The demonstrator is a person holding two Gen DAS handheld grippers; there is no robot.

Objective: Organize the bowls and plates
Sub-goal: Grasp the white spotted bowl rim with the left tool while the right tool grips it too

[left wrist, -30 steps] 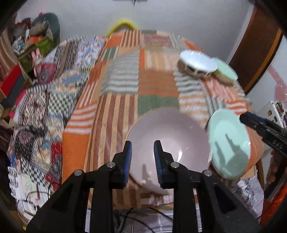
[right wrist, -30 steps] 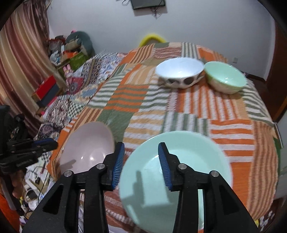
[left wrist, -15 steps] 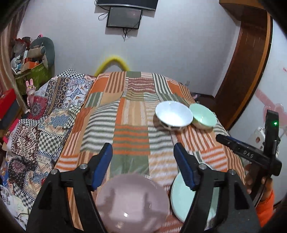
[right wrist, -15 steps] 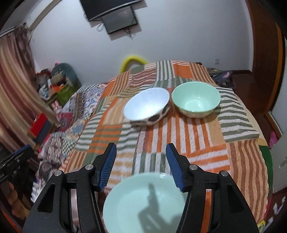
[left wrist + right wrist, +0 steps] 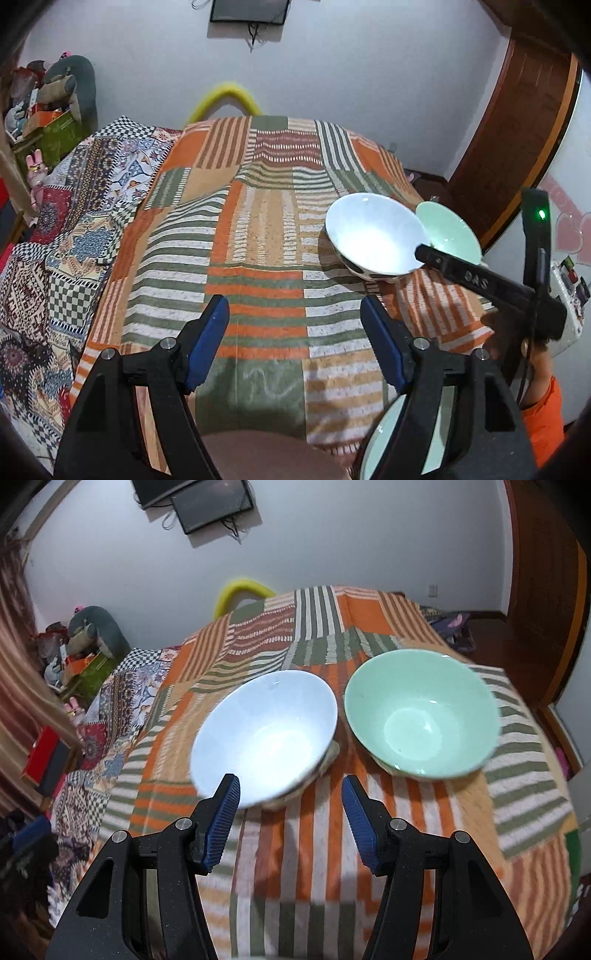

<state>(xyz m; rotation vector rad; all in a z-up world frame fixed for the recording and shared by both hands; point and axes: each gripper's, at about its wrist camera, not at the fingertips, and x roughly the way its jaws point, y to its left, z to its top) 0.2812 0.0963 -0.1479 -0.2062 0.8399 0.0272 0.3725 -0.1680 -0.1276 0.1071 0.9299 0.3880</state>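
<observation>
A white bowl (image 5: pixel 266 734) with dark spots outside and a mint green bowl (image 5: pixel 421 720) sit side by side on the striped patchwork blanket (image 5: pixel 295 867). My right gripper (image 5: pixel 290 794) hovers just short of them, open, aimed at the gap between them and nearer the white bowl's rim. My left gripper (image 5: pixel 293 314) is open over bare blanket, with the white bowl (image 5: pixel 373 236) and green bowl (image 5: pixel 448 229) ahead to its right. A pink plate (image 5: pixel 269 454) and a mint green plate (image 5: pixel 376 439) lie under the left gripper at the near edge, mostly hidden.
The right tool's black frame (image 5: pixel 480 280) crosses in front of the bowls, held by a hand with an orange sleeve (image 5: pixel 543 406). A second patterned quilt (image 5: pixel 74 229) lies to the left beside cluttered boxes (image 5: pixel 48 122). A wooden door frame (image 5: pixel 517 147) stands at right.
Both grippers opened wider and moved forward along the bed. The two plates slid to the bottom of the left view and out of the right view; the bowls now loom close.
</observation>
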